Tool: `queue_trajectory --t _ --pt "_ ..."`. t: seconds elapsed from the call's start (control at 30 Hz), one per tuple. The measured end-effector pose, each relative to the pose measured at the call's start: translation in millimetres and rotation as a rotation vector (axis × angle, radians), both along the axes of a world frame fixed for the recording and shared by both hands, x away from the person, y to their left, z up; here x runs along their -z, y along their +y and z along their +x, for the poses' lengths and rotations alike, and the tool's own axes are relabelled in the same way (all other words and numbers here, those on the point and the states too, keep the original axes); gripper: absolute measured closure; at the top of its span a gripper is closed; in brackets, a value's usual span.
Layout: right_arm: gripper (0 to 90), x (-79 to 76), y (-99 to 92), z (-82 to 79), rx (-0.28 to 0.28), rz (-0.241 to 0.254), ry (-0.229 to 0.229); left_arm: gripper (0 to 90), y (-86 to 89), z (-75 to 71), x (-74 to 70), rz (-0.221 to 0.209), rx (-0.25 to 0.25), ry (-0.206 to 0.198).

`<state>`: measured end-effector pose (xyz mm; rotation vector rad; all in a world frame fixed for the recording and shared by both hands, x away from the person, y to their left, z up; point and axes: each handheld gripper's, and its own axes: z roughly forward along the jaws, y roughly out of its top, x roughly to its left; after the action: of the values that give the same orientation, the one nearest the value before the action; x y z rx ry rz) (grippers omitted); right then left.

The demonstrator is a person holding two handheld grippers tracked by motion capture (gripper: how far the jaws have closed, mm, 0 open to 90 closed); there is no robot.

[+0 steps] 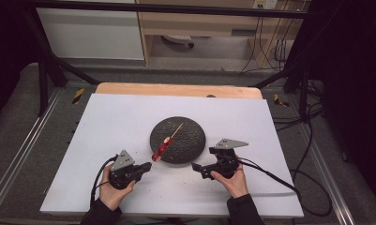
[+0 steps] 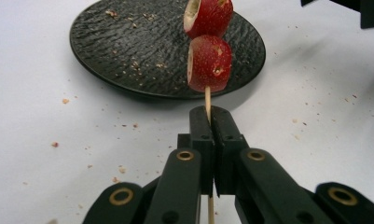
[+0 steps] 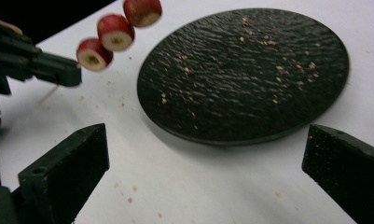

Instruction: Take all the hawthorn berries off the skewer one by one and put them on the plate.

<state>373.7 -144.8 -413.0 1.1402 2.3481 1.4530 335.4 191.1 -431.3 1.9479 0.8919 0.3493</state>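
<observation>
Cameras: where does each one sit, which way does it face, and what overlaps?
High view: above the person's side, looking forward and down on the table; both forearms, hands and grippers show.
Left gripper view: rides the left gripper, looking along its shut jaws at the skewer and plate.
Right gripper view: rides the right gripper, looking between its open jaws at the plate; left gripper farther off.
Shared: plate and skewer in all three.

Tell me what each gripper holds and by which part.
The left gripper clamps the skewer by its bare stick, just below the red fruit pieces. The right gripper holds nothing.
</observation>
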Motion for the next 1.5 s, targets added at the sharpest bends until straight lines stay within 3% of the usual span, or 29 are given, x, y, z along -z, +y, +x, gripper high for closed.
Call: queue_trajectory --t 0.4,0.77,1.17,1.5 --pt "7.4 -13.6 25.8 13.6 -0.003 0.114 0.021 87.9 -10.7 -5.8 1.6 0.000 0.030 -0.013" --pt "22.2 -15.0 33.8 23.5 -0.003 0.194 0.058 87.9 -23.3 -9.3 3.6 0.004 0.054 -0.020" --pt "43.2 -11.2 36.3 26.5 -0.014 0.225 0.059 87.9 -32.4 -14.5 2.9 -0.003 0.079 -0.034" --pt "59.8 -9.8 37.4 26.5 -0.035 0.242 0.085 87.9 -34.1 -16.3 2.4 -0.006 0.086 -0.045"
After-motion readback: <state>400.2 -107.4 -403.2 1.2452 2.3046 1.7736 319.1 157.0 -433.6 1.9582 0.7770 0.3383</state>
